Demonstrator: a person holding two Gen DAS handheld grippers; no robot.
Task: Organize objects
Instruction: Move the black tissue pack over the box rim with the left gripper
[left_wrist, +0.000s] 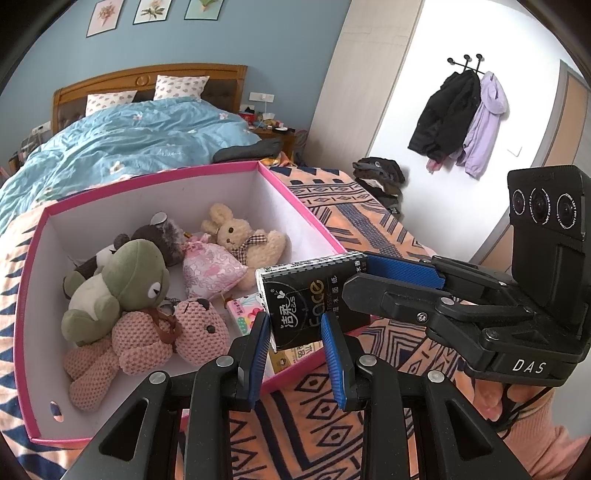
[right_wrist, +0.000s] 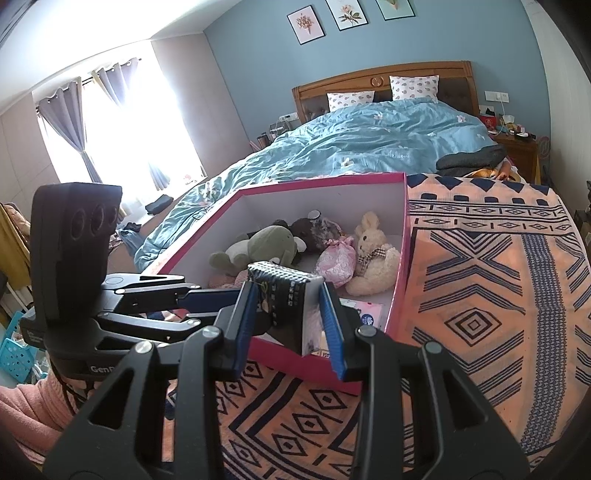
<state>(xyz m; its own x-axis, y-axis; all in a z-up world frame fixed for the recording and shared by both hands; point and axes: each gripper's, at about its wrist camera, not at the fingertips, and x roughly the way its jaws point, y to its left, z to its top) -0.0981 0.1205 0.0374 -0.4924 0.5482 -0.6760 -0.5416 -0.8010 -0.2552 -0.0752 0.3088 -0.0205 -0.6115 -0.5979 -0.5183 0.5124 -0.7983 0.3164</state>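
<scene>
A home bedroom: made bed (right_wrist: 369, 144), pillows (right_wrist: 413, 86), hanging coats (left_wrist: 448, 114).
</scene>
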